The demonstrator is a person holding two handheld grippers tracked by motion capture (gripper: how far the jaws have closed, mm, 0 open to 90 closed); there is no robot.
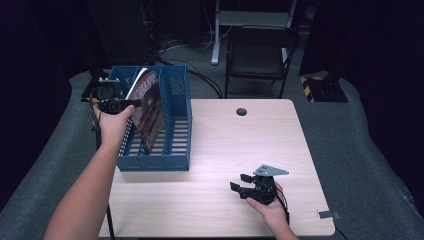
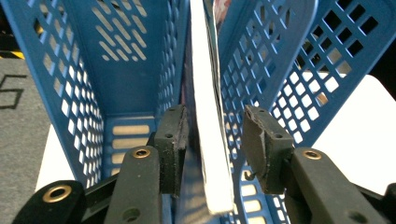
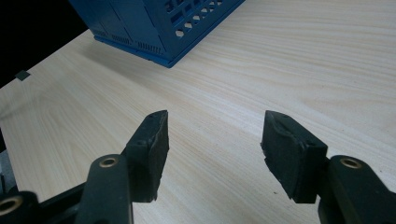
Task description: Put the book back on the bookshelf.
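Lower right of high view: right gripper (image 1: 246,184), jaws parted, nothing between, low over bare wooden table (image 1: 240,145). Upper left: left gripper (image 1: 131,103) at blue perforated file rack (image 1: 175,125); jaws astride magazine (image 1: 150,112), pads clear of it. Magazine: glossy dark reddish cover, white page edge, upright, slightly tilted, in rack's middle compartment.

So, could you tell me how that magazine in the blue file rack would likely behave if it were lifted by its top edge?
The magazine looks thin and already leans across its slot in the rack, so it would probably flop or bend. Its cover seems glossy, so it may slip. The left tool straddles its edge with gaps on both sides, so it is likely unheld.
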